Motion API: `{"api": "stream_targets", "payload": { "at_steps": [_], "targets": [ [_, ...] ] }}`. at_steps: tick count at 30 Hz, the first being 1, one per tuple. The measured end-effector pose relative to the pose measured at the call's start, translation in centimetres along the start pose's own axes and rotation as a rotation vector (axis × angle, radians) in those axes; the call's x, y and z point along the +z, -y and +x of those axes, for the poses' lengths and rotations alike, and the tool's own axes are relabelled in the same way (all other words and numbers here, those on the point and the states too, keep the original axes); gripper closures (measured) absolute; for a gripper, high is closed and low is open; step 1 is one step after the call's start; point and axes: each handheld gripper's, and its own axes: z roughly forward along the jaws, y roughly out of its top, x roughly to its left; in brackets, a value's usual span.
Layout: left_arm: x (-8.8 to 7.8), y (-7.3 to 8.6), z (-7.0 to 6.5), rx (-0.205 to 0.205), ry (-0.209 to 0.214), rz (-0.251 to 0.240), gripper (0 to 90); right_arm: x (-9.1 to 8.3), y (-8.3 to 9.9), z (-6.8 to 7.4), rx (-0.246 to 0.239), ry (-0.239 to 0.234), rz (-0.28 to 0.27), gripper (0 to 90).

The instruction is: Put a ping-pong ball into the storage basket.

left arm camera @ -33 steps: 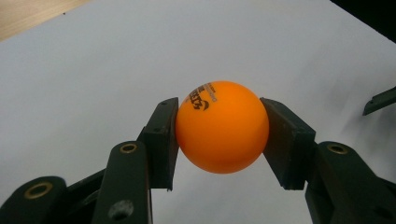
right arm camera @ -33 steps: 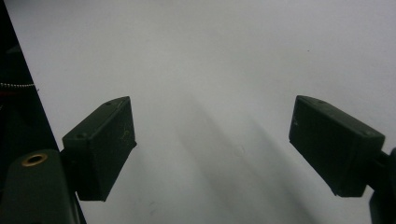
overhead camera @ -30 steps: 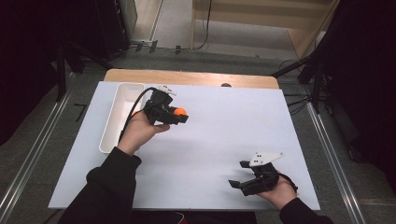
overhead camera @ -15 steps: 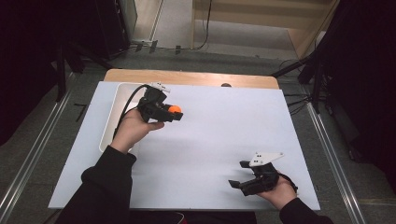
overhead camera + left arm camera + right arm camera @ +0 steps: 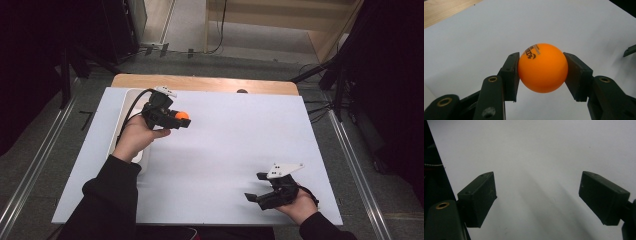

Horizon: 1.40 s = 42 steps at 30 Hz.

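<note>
Nearest the person, the right gripper (image 5: pixel 261 189) is resting on the white table (image 5: pixel 235 145) with its jaws spread wide and empty. Farther away, the left gripper (image 5: pixel 185 120) is pinching an orange ball (image 5: pixel 543 67) above the table, beside a white tray (image 5: pixel 121 117).

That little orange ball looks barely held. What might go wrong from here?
1. The ball is round and smooth, and the left hand-held gripper pinches it by two flat pads alone, above the table. A small jolt might squirt it out.
2. If dropped, it would likely bounce and roll off the flat sheet; only the tray at the left has walls.
3. The right hand-held gripper rests open at the near edge, probably too far off to catch it.
</note>
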Motion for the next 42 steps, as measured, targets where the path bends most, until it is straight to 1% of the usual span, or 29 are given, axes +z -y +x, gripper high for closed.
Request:
{"api": "stream_targets", "payload": {
  "at_steps": [1,4,7,15,17,21,23,24,27,33,35,40,42],
  "targets": [
    [0.0,0.0,0.0,-0.002,0.001,-0.005,50.4,0.0,0.0,0.0,-0.003,0.0,-0.001,13.1],
    [-0.2,0.0,0.2,0.008,-0.005,0.0,50.4,0.0,0.0,0.0,-0.001,-0.002,-0.002,13.1],
    [-0.3,0.1,0.3,-0.002,-0.008,-0.009,50.4,0.0,0.0,0.0,-0.001,-0.002,-0.002,13.1],
    [-0.6,0.2,0.7,0.005,-0.019,-0.003,50.5,0.0,0.0,0.0,0.0,-0.002,-0.001,13.1],
    [-0.7,0.2,0.8,-0.004,-0.024,-0.005,50.4,0.0,0.0,0.0,-0.002,-0.002,-0.002,13.1],
    [-1.0,0.4,1.2,0.0,-0.033,-0.004,50.4,0.0,0.0,0.0,0.001,0.0,-0.001,13.1],
    [-1.1,0.4,1.3,-0.003,-0.03,-0.004,50.4,0.0,0.0,0.0,0.0,-0.002,-0.001,13.1],
    [-1.2,0.4,1.4,0.004,-0.034,0.001,50.4,0.0,0.0,0.0,0.001,0.0,-0.001,13.1],
    [-1.4,0.5,1.6,-0.003,-0.045,-0.01,50.4,0.0,0.0,0.0,0.001,0.0,-0.001,13.1],
    [-2.1,0.7,2.2,-0.003,-0.056,-0.011,50.4,0.0,0.0,0.0,0.001,0.0,-0.001,13.1],
    [-2.2,0.8,2.4,-0.012,-0.062,-0.02,50.4,0.0,0.0,0.0,0.001,0.0,-0.001,13.1],
    [-2.6,1.0,2.9,-0.014,-0.084,-0.03,50.3,0.0,0.0,0.0,-0.002,0.0,-0.001,13.1],
    [-2.7,1.2,3.0,-0.022,-0.089,-0.036,50.3,0.0,0.0,0.0,-0.003,0.001,0.0,13.1]
  ]
}}
